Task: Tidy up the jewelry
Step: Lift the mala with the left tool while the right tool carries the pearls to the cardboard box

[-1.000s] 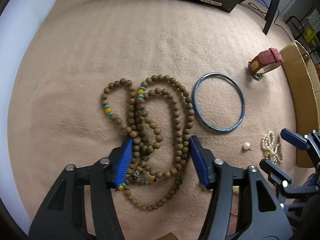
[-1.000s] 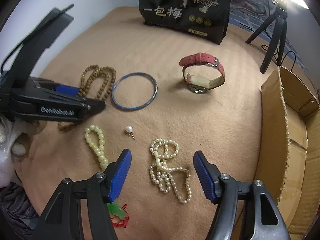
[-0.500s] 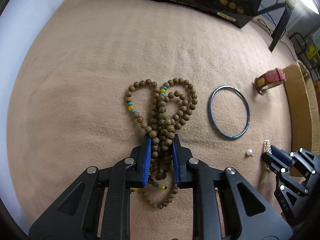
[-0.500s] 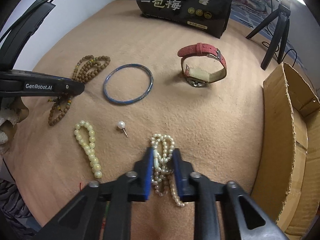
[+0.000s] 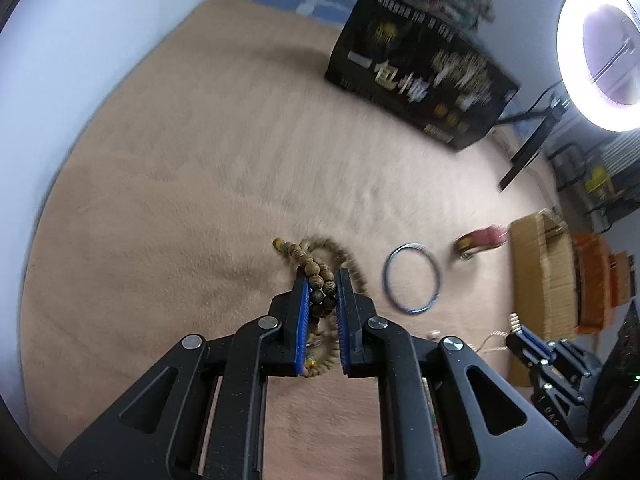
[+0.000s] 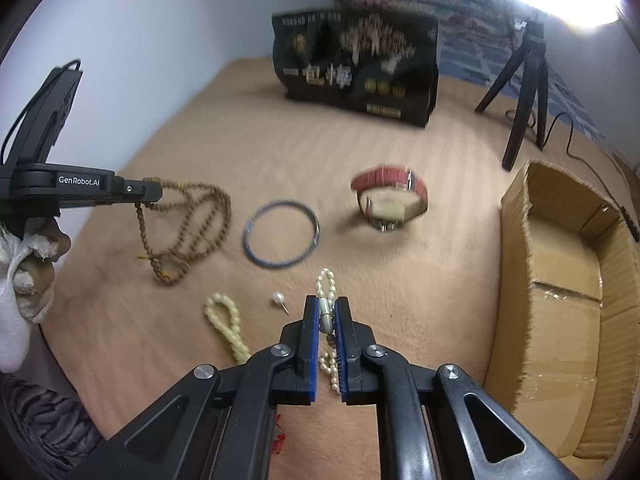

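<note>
**Q:** State the left hand-held gripper condition.

**A:** My left hand-held gripper [image 5: 323, 280] is narrowed onto the wooden bead necklace [image 5: 320, 276]. Its blue pads [image 5: 303, 312] press the bunched strands at lower centre of the left wrist view. In the right wrist view the loops hang from its tip at left, with their lowest beads on the tan blanket [image 6: 400, 280].

**Q:** And the right one?

**A:** My right hand-held gripper [image 6: 326, 308] is clamped on the pearl strand [image 6: 326, 284] at lower centre. One loop stands out past the tips; the rest trails between the fingers.

**Q:** Other items?

**A:** On the blanket lie the blue bangle [image 6: 280, 234] at centre, the red-strapped watch [image 6: 390, 196] to its right, the pearl pin [image 6: 279, 299] and the pale bead loop [image 6: 226, 326] at lower left. The cardboard box [image 6: 560, 292] is at right.
</note>
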`<state>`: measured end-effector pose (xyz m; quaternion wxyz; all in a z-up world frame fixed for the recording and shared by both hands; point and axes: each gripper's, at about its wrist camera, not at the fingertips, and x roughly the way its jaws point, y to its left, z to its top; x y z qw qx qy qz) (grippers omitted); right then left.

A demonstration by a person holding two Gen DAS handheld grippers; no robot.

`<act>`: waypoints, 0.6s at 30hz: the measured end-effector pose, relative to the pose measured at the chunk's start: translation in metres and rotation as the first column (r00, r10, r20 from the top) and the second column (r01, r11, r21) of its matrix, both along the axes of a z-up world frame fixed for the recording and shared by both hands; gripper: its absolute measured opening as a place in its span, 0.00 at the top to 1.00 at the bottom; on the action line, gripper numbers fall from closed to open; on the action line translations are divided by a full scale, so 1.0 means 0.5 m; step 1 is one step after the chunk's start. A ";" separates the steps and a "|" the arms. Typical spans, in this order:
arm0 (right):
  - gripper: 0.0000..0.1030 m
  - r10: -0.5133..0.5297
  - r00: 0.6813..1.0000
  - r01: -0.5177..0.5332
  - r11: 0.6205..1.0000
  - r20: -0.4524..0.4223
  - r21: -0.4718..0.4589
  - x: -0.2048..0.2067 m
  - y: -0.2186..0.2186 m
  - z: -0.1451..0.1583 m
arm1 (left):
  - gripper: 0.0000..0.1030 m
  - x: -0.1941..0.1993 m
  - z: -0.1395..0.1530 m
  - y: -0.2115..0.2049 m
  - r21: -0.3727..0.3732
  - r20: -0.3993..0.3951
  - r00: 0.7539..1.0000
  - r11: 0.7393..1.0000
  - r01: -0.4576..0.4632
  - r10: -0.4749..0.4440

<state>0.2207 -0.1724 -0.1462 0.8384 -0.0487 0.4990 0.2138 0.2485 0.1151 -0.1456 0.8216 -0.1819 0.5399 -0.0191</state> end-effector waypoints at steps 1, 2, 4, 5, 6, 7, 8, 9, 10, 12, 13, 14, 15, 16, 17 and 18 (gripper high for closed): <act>0.95 -0.001 1.000 0.001 1.000 0.008 0.010 0.003 -0.003 0.007 | 0.90 0.008 0.011 -0.016 -0.001 0.015 1.000 1.000 -0.004 0.004; 0.95 -0.003 1.000 0.003 1.000 0.019 0.017 -0.001 -0.005 0.018 | 0.90 0.003 0.027 -0.010 -0.009 0.032 0.999 1.000 -0.011 0.011; 0.95 -0.012 0.999 0.011 0.999 0.036 0.034 -0.004 -0.012 0.037 | 0.90 0.006 0.042 -0.026 -0.014 0.057 0.998 1.000 -0.017 0.018; 0.95 -0.020 0.999 0.017 0.999 0.045 0.048 -0.007 -0.018 0.050 | 0.90 0.004 0.057 -0.026 -0.019 0.076 0.997 1.000 -0.017 0.019; 0.95 -0.023 0.998 0.020 0.998 0.051 0.056 -0.011 -0.025 0.059 | 0.90 0.002 0.074 -0.033 -0.025 0.095 0.995 1.000 -0.012 0.015; 0.95 -0.027 0.998 0.023 0.998 0.062 0.063 -0.014 -0.032 0.071 | 0.90 -0.003 0.096 -0.038 -0.031 0.121 0.993 1.000 -0.004 0.007; 0.95 -0.031 0.997 0.026 0.997 0.073 0.067 -0.020 -0.039 0.080 | 0.90 -0.003 0.106 -0.048 -0.029 0.138 0.990 1.000 0.003 0.001; 0.95 -0.036 0.996 0.030 0.997 0.087 0.072 -0.024 -0.048 0.093 | 0.90 -0.006 0.127 -0.056 -0.029 0.163 0.987 0.999 0.014 -0.010; 0.95 -0.042 0.994 0.034 0.996 0.098 0.077 -0.028 -0.057 0.101 | 0.90 -0.009 0.145 -0.061 -0.032 0.184 0.983 0.999 0.022 -0.016; 0.95 -0.060 0.991 0.049 0.994 0.116 0.095 -0.036 -0.079 0.124 | 0.90 -0.018 0.186 -0.071 -0.045 0.232 0.973 0.998 0.034 -0.023; 0.95 -0.069 0.990 0.056 0.993 0.122 0.107 -0.039 -0.089 0.133 | 0.90 -0.021 0.207 -0.076 -0.053 0.253 0.967 0.998 0.039 -0.025; 0.95 -0.080 0.988 0.065 0.991 0.128 0.118 -0.042 -0.101 0.143 | 0.90 -0.021 0.226 -0.082 -0.061 0.270 0.962 0.997 0.044 -0.026; 0.95 -0.093 0.986 0.075 0.989 0.136 0.130 -0.046 -0.115 0.152 | 0.90 -0.025 0.242 -0.087 -0.067 0.282 0.959 0.997 0.048 -0.027; 0.95 -0.106 0.984 0.086 0.986 0.143 0.142 -0.049 -0.128 0.163 | 0.90 -0.025 0.257 -0.093 -0.074 0.293 0.956 0.996 0.055 -0.031; 0.95 -0.117 0.982 0.094 0.984 0.148 0.153 -0.052 -0.138 0.170 | 0.90 -0.025 0.277 -0.105 -0.079 0.309 0.950 0.994 0.070 -0.042; 0.95 -0.130 0.979 0.104 0.981 0.155 0.166 -0.055 -0.151 0.180 | 0.90 -0.026 0.292 -0.113 -0.079 0.320 0.946 0.994 0.080 -0.051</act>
